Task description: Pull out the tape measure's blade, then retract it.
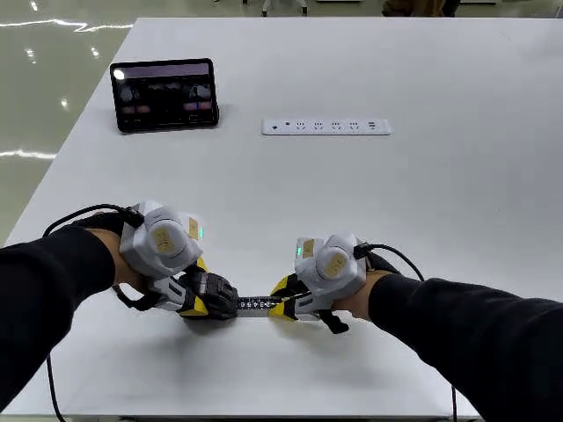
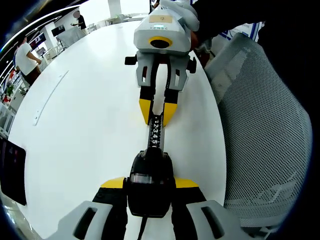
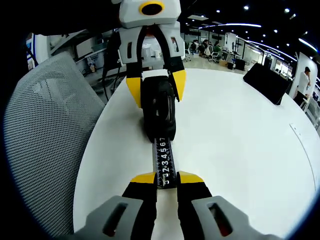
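A black tape measure case (image 1: 211,295) rests on the white table near its front edge, with my left gripper (image 1: 195,299) shut on it; the case (image 2: 149,181) sits between the yellow-tipped fingers (image 2: 114,183) in the left gripper view. A short length of black blade (image 1: 255,304) with white numerals runs from the case to my right gripper (image 1: 281,299), which is shut on the blade's end. The right gripper view has the blade (image 3: 163,161) held at its tip by my right gripper (image 3: 165,179), the case (image 3: 158,107) beyond. The right gripper (image 2: 156,111) faces me in the left gripper view.
A dark tablet (image 1: 164,93) stands at the back left of the table (image 1: 422,193). A white power strip (image 1: 325,127) lies at mid-back. A grey mesh chair (image 2: 260,125) stands by the table's edge. People stand far off in the room.
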Tool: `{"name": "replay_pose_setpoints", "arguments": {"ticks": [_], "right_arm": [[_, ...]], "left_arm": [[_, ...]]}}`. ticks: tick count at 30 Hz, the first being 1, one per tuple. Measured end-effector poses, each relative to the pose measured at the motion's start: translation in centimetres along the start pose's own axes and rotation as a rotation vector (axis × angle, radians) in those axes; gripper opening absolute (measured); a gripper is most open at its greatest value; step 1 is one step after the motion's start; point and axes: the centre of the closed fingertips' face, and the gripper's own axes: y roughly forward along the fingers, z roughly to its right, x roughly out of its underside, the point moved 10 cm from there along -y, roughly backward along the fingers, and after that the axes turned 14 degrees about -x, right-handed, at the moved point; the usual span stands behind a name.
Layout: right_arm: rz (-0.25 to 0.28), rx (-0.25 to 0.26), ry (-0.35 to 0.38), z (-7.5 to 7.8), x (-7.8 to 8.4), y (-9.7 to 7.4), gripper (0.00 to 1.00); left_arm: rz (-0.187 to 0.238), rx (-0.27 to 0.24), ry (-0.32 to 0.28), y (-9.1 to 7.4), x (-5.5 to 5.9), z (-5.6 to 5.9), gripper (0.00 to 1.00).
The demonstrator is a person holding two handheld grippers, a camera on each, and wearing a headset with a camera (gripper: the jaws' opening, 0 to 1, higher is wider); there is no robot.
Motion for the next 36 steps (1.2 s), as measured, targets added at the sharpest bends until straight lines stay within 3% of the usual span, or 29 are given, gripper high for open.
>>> {"name": "replay_pose_setpoints", "arguments": {"ticks": [10, 36], "right_arm": [[-0.001, -0.002, 0.015, -0.1, 0.6, -0.8, 0.10], [0.000, 0.005, 0.030, -0.5, 2.3, -2.5, 0.10]], "left_arm": [[0.018, -0.020, -0.006, -0.1, 0.2, 0.2, 0.29], [0.018, -0.023, -0.011, -0.2, 0.3, 0.2, 0.29]]}}
